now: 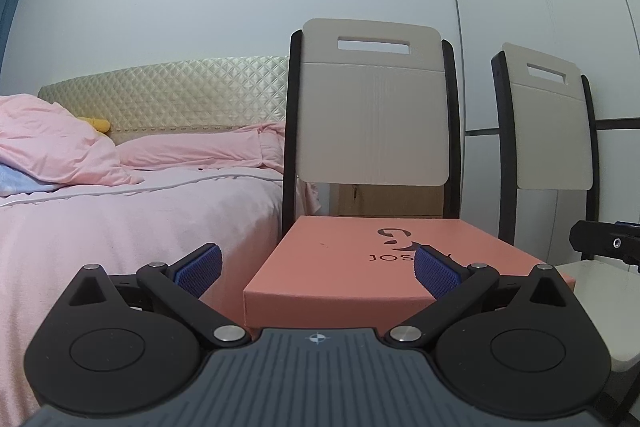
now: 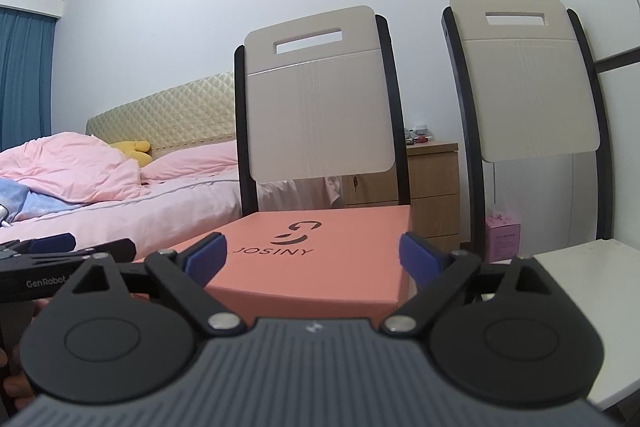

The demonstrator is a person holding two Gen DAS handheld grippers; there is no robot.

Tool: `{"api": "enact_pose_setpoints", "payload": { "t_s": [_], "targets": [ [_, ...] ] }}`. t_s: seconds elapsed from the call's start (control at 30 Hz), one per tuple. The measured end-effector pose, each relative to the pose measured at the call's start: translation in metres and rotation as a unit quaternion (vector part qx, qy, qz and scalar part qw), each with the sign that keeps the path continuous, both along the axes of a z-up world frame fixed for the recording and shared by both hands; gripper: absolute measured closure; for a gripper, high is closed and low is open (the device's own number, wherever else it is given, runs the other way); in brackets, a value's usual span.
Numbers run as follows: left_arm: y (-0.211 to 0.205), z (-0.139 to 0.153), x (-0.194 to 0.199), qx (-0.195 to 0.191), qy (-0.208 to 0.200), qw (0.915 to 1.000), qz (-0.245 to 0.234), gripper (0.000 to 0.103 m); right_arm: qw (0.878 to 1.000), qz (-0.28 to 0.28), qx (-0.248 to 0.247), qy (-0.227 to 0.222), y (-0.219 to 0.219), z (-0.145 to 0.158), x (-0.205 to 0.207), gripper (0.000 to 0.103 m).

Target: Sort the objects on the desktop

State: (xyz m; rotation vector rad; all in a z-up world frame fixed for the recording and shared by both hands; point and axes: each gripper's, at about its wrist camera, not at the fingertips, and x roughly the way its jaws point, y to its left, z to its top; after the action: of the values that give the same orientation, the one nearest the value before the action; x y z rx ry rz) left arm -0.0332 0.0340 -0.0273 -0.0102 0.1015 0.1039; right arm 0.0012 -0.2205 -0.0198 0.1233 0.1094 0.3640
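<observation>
A salmon-pink lidded box point(image 1: 344, 255) printed JOSINY lies flat on the seat of a chair, right ahead of both grippers. My left gripper point(image 1: 318, 271) is open wide at the box's near left corner: its left pad hangs past the box edge and its right pad shows over the lid. My right gripper point(image 2: 314, 259) is open too, its blue pads point(image 2: 420, 261) spread to either side of the box point(image 2: 340, 279) near its right front corner, with no pad pressing on it. The left gripper point(image 2: 60, 255) shows at the left edge of the right wrist view.
The chair back point(image 1: 374, 107) rises behind the box. A second chair point(image 2: 528, 83) with a white seat point(image 2: 592, 291) stands to the right. A bed point(image 1: 120, 219) with pink bedding is on the left. A wooden nightstand point(image 2: 434, 187) and a small pink box point(image 2: 503, 237) are behind.
</observation>
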Motion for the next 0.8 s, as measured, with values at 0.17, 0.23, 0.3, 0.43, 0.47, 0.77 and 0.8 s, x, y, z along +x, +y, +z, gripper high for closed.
{"api": "enact_pose_setpoints", "payload": {
  "t_s": [0.17, 0.23, 0.3, 0.43, 0.47, 0.77, 0.8],
  "targets": [
    [-0.0015, -0.0011, 0.0008, 0.003, 0.002, 1.0, 0.001, 0.0, 1.0, -0.01, 0.0, 0.001, -0.0016, -0.0001, -0.0019, 0.005],
    [-0.0025, -0.0018, 0.0013, 0.006, 0.004, 1.0, -0.002, 0.0, 1.0, -0.011, 0.0, 0.001, -0.0013, -0.0002, -0.0025, 0.003],
    [-0.0038, -0.0023, 0.0014, 0.009, 0.004, 0.9999, -0.004, 0.0, 1.0, -0.009, -0.001, 0.001, -0.0004, -0.0005, -0.0025, 0.0],
    [-0.0035, -0.0028, 0.0018, 0.009, 0.005, 0.9999, -0.003, 0.0, 1.0, -0.008, -0.003, 0.003, 0.0006, -0.0007, -0.0021, 0.0],
    [-0.0031, -0.0029, 0.002, 0.008, 0.005, 1.0, -0.003, 0.0, 1.0, -0.009, -0.003, 0.003, 0.0004, -0.001, -0.0019, 0.0],
    [-0.0046, -0.0034, 0.0024, 0.01, 0.006, 0.9999, -0.001, 0.0, 0.999, -0.026, -0.014, 0.012, 0.0025, -0.0026, 0.0006, 0.0],
    [-0.0046, -0.0036, 0.0026, 0.01, 0.006, 0.9999, -0.001, 0.0, 0.999, -0.03, -0.018, 0.013, 0.0033, -0.003, 0.0008, 0.0]
  ]
}}
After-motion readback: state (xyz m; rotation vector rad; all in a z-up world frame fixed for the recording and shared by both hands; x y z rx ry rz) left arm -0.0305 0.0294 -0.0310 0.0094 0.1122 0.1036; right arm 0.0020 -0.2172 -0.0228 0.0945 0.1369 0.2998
